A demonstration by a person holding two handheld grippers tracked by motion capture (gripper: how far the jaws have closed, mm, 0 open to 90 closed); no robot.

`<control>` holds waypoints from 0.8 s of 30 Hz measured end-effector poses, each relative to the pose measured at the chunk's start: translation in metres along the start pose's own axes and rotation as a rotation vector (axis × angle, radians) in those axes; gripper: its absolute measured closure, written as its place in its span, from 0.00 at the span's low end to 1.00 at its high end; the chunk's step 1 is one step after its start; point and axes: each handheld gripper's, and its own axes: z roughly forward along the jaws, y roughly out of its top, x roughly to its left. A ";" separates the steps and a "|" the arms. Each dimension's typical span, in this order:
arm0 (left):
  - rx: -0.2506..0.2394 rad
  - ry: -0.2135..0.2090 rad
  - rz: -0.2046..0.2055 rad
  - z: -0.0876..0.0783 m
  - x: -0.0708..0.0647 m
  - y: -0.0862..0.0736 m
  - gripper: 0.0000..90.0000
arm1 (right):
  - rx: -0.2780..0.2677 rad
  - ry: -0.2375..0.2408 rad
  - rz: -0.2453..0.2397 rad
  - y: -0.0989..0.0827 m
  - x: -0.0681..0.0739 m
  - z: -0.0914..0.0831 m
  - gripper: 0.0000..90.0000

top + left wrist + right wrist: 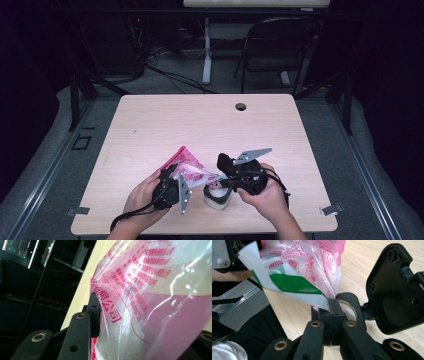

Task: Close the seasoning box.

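A clear plastic bag (192,172) with pink panels and red print holds white grains and hangs just above the table's front middle. My left gripper (175,185) is shut on its lower side; in the left gripper view the bag (155,290) fills the space between the jaws of the left gripper (150,325). My right gripper (223,182) is shut on the bag's white and green corner (287,283), pinched at the tips of the right gripper (332,307). A small white pot (217,197) stands right under that corner, and its rim (352,308) peeks out behind the jaws.
The wooden table (210,120) has a cable hole (241,106) at its far edge. A black hollow plastic piece (394,290) hangs close to the right of my right jaws. A folding chair (277,45) and a desk leg (206,50) stand beyond the table.
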 end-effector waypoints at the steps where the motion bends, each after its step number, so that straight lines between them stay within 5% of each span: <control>1: -0.003 -0.002 -0.009 0.000 0.000 -0.001 0.76 | 0.004 0.000 -0.005 0.001 0.000 0.000 1.00; 24: -0.032 -0.090 -0.175 0.005 -0.006 -0.015 0.80 | -0.008 0.023 -0.021 0.007 0.004 0.004 1.00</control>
